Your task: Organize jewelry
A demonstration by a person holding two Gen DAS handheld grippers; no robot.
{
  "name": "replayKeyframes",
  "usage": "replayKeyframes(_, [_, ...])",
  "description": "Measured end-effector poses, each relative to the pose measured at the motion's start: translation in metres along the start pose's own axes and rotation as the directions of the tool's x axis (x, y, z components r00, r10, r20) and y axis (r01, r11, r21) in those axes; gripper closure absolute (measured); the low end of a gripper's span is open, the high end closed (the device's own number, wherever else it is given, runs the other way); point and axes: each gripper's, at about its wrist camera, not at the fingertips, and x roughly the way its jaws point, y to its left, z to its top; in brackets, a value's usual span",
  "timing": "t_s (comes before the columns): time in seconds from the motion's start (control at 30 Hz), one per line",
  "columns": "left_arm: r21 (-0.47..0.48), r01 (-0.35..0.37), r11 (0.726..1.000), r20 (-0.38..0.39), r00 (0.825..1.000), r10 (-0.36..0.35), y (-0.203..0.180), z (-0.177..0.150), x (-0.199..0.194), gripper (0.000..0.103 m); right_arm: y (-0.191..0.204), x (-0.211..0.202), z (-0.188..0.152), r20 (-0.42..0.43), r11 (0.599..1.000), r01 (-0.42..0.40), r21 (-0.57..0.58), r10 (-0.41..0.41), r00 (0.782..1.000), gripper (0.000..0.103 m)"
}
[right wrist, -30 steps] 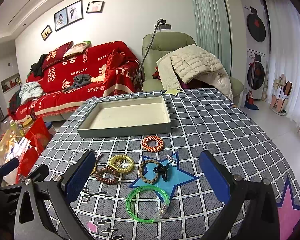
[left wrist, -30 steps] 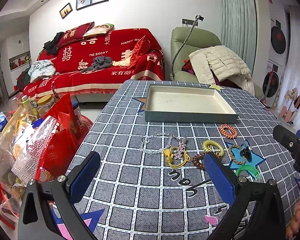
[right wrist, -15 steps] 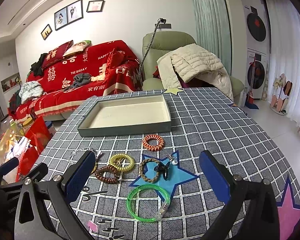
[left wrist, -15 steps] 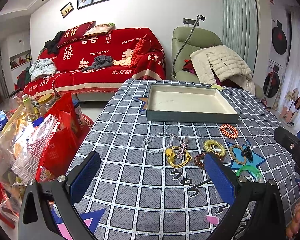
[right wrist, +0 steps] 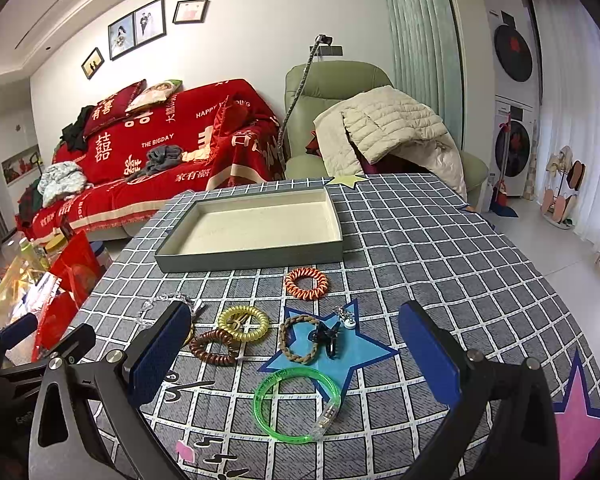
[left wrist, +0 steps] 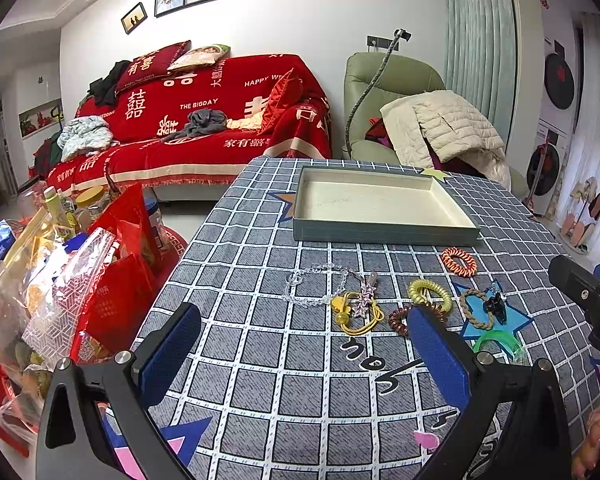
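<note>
An empty grey tray (left wrist: 384, 236) with a cream inside stands at the table's far side, also in the right wrist view (right wrist: 252, 254). Jewelry lies in front of it: an orange coil band (right wrist: 306, 283), a yellow coil band (right wrist: 243, 322), a brown coil band (right wrist: 213, 346), a braided bracelet (right wrist: 299, 337), a black clip (right wrist: 329, 338), a green bangle (right wrist: 296, 403), a clear bead bracelet (left wrist: 318, 284) and a yellow cord with a star charm (left wrist: 358, 312). My left gripper (left wrist: 304, 356) and right gripper (right wrist: 292, 360) are open, empty, above the table short of the pieces.
The table wears a grey checked cloth (right wrist: 440, 264) with star prints. Bags and jars (left wrist: 60, 264) crowd the floor at the table's left edge. A red sofa (left wrist: 204, 128) and a green armchair (right wrist: 340, 120) stand behind.
Both grippers have drifted slightly; the views shift a little. No piece on the table has moved.
</note>
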Motion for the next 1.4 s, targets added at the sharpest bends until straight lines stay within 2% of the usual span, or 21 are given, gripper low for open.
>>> replayKeyframes(1.4, [0.005, 0.001, 1.0, -0.02, 1.0, -0.001, -0.004, -0.002, 0.012, 0.0, 0.001, 0.006, -0.008, -0.019, 1.0, -0.002, -0.003, 0.002, 1.0, 0.0])
